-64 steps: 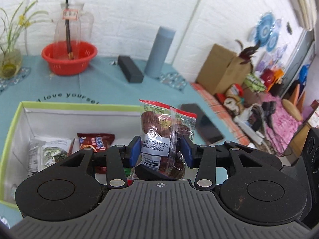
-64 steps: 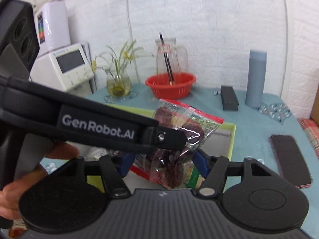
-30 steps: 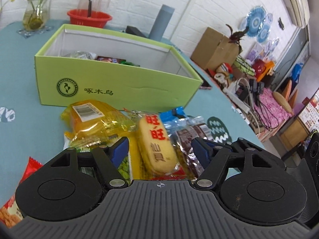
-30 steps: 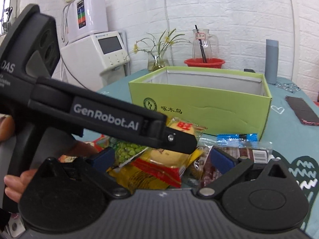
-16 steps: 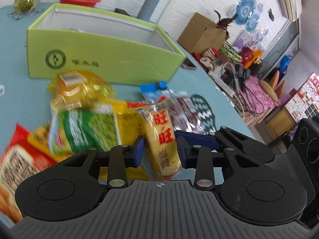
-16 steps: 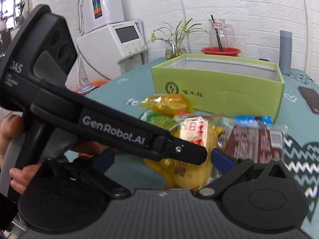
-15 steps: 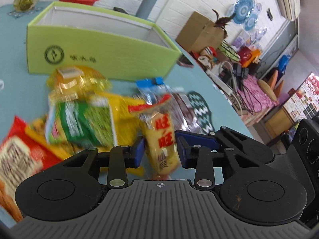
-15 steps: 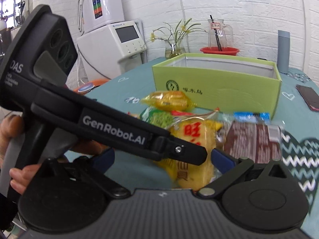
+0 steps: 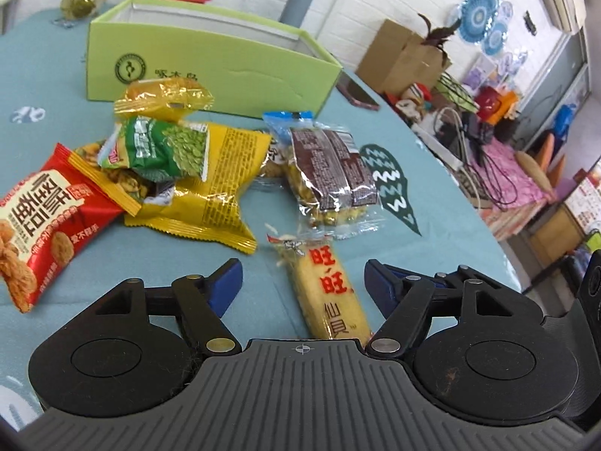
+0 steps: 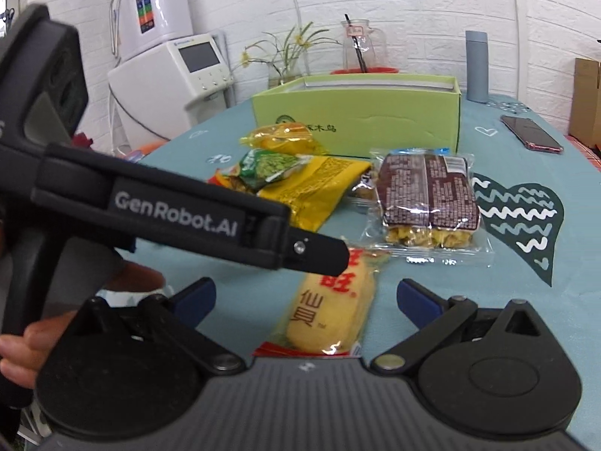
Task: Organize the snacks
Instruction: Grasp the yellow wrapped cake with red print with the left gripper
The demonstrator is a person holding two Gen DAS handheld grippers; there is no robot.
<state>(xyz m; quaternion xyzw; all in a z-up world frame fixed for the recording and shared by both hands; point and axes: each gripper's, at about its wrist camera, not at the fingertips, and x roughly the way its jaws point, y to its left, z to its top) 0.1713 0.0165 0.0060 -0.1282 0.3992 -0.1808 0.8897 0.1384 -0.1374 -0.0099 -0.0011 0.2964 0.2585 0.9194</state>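
Both tongs [image 9: 302, 282] [image 10: 304, 300] apart, straddling cracker pack [image 9: 326, 293] — crushed inside if clamped hard — slippery wrapper.

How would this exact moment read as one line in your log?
left claw: open | right claw: open | yellow rice cracker: on tablecloth, between left fingers, ungripped | green box: behind snack pile

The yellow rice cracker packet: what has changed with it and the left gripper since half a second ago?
The left gripper has let go: its jaws, then shut on the yellow rice cracker packet, now stand wide open, and the packet lies on the table apart from the pile. The green box and the right gripper, open, stayed as they were.
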